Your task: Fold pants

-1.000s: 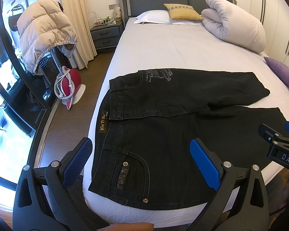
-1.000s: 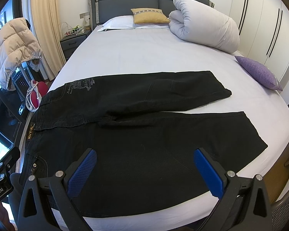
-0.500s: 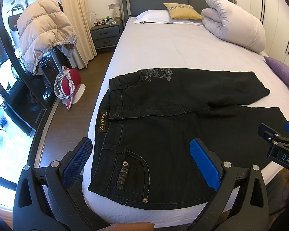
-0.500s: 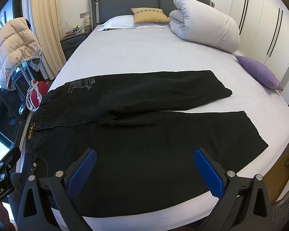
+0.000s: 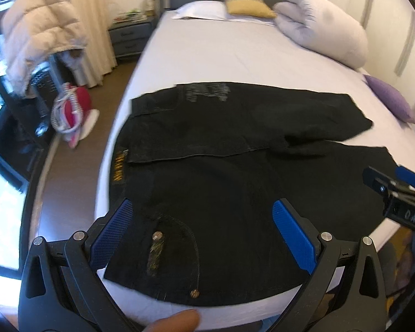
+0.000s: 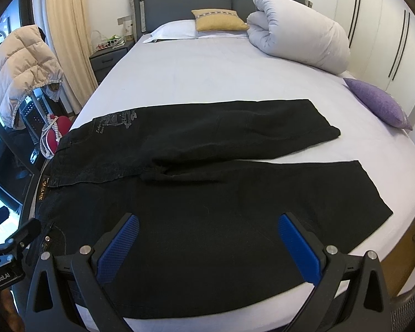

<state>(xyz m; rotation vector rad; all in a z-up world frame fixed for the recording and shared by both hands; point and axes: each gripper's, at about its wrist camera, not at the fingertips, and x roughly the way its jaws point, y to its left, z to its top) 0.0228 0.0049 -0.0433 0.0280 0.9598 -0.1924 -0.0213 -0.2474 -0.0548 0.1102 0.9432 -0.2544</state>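
Black denim pants [image 6: 207,193] are lying lengthwise from nine to three o'clock, waistband nearer the wide-open left gripper [image 5: 207,232], hems nearer the wide-open right gripper [image 6: 207,244].

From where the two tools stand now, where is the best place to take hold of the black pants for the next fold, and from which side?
Probably the near edge of the black pants: the left tool at the waistband corner by the pocket, the right tool further along the near leg. Come in low from the foot side of the bed. That leg lies flat beside the bed edge, and both tools are open over it.
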